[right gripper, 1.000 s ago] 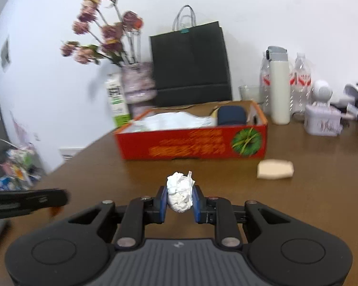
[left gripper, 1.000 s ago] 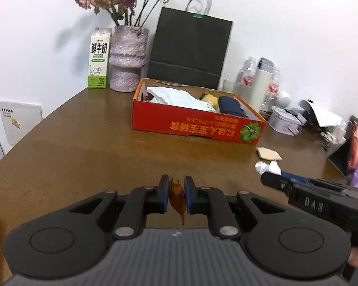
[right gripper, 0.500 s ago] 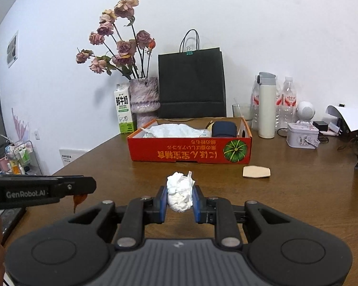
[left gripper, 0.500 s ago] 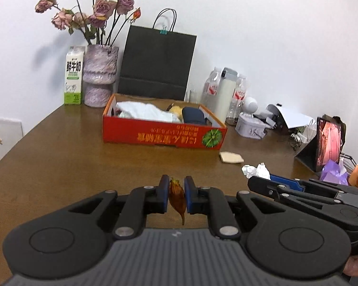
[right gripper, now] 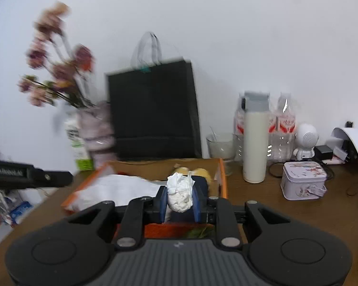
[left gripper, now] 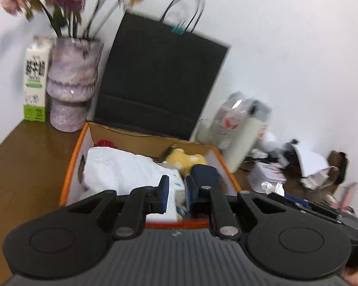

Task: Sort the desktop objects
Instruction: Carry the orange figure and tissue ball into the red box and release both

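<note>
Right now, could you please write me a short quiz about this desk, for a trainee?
1. True or false: the right tool grips a crumpled white tissue.
2. What stands just behind the orange cardboard box? A) a red bucket B) a black paper bag C) a kettle
3. Fill in: the milk carton stands beside the purple ___ of flowers.
Key: 1 true; 2 B; 3 vase.
</note>
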A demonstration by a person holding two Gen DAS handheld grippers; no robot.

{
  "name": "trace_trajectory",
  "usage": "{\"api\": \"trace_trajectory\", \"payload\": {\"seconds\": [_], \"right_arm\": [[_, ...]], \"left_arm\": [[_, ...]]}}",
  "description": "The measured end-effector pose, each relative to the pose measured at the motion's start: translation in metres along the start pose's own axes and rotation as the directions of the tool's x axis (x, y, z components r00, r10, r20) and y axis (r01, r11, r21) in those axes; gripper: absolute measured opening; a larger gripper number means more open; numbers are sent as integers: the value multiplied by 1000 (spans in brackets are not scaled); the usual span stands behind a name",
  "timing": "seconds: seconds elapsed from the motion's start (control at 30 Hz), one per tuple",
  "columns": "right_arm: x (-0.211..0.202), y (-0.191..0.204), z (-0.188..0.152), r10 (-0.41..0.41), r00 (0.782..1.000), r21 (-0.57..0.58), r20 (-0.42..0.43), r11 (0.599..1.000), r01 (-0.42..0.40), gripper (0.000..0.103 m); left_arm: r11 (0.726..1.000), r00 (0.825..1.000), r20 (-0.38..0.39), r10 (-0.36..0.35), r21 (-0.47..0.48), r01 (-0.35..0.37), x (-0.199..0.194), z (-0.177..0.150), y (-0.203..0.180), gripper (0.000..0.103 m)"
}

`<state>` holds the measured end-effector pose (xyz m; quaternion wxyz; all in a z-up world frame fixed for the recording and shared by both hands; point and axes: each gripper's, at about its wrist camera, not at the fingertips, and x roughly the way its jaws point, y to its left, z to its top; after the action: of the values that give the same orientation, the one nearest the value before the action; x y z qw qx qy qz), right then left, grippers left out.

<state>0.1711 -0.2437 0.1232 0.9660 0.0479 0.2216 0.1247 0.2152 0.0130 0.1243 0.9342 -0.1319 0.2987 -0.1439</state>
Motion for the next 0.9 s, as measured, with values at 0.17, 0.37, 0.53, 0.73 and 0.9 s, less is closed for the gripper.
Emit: {"api": "trace_trajectory", "payload": {"seconds": [0.17,0.37,0.53,0.73,0.9], "right_arm": [[88,-24,7,-16,991,43,-134,999,22,30],[94,-25,-2,-47,995,11,-86,999,48,62],[79,-28,-5,-8,999,12,-50,1000,8,68],[61,-26,-14,24,995,1,-99,1000,-24,68],[50,-34,-32,22,989,-24,-144,999,-25,67]], "left_arm": [[999,997,-72,37,9,-37,79,9,2,22],[988,996,-84,-10,153,23,40,-26,1,77],[961,996,-30,87,265,-76,5,-94,-17,75],[967,970,-97,222,149,-206,68,-120,2,36],[964,972,-109,208,190,-185,49,-126,-11,14]]}}
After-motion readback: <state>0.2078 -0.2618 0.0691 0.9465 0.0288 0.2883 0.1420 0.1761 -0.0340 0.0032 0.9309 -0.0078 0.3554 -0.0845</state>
